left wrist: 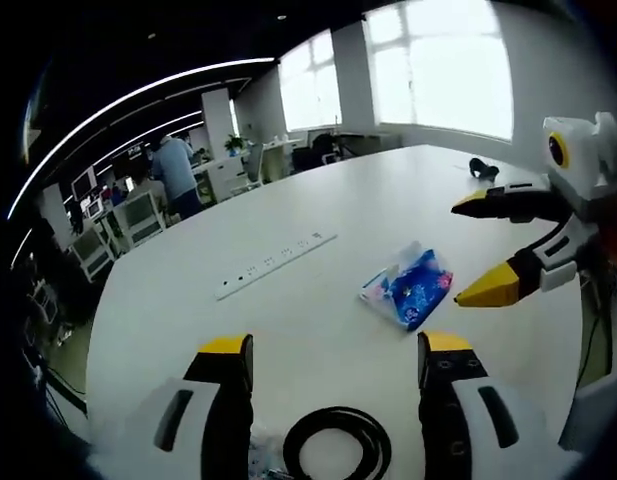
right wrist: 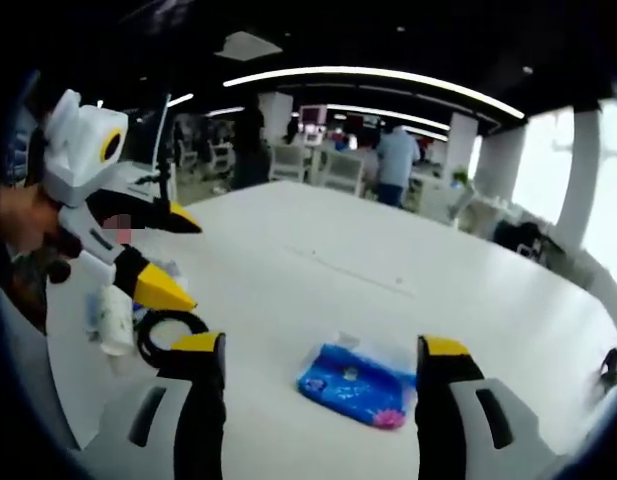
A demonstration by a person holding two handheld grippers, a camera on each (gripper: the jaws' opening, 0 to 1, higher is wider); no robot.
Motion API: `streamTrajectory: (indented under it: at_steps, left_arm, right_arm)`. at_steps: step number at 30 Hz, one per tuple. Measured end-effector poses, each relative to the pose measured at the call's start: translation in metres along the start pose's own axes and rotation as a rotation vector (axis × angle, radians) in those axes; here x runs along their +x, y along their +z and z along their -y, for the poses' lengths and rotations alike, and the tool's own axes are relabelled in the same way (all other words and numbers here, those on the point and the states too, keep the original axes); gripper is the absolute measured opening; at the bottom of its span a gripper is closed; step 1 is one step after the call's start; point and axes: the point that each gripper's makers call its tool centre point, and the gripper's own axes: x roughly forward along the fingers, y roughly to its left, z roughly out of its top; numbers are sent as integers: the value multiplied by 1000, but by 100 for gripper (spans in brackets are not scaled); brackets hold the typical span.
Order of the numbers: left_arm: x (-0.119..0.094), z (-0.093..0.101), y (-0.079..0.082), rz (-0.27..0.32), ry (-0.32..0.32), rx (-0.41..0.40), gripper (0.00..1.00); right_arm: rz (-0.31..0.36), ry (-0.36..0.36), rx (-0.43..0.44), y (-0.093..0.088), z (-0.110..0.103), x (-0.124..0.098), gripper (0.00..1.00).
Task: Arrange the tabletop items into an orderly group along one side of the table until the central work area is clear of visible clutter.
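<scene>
White tabletop spreads wide before you in a large open office.

Going left to right in the left gripper view: a long white power strip is set flush into the table toward the far left. Just ahead of your left gripper, touching the table near the close edge, lies a black ring-shaped coil, perhaps a cable or band. Your left jaws stand apart with nothing between them. Further right, near the table's middle, lies a blue patterned plastic packet, soft and crinkled, likely tissues or wipes. At the far right your right gripper reaches in, yellow tips spread wide and empty. Behind it a small dark object sits near the far edge; you cannot tell what it is.

In the right gripper view, your left gripper enters from the left above the black coil and a small white bottle-like item beside it. The blue packet lies between your right gripper's open jaws, slightly ahead.

Expect the packet to be light, floppy and slick. Pinch it across a short edge, or the middle, with gentle pressure, since it may buckle or slide.
</scene>
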Motion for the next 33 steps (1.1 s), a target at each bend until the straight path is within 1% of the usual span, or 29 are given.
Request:
streamTrajectory:
  at_steps: [11, 20, 33]
  left_arm:
    - [-26, -22, -8, 8, 44, -10, 67]
    - [-49, -38, -21, 3, 66, -3, 67]
    - [-77, -70, -35, -4, 99, 6, 68]
  right_arm:
    - [26, 30, -19, 17, -24, 3, 75]
    - [40, 58, -29, 28, -49, 4, 75]
    - [56, 96, -35, 42, -82, 12, 74]
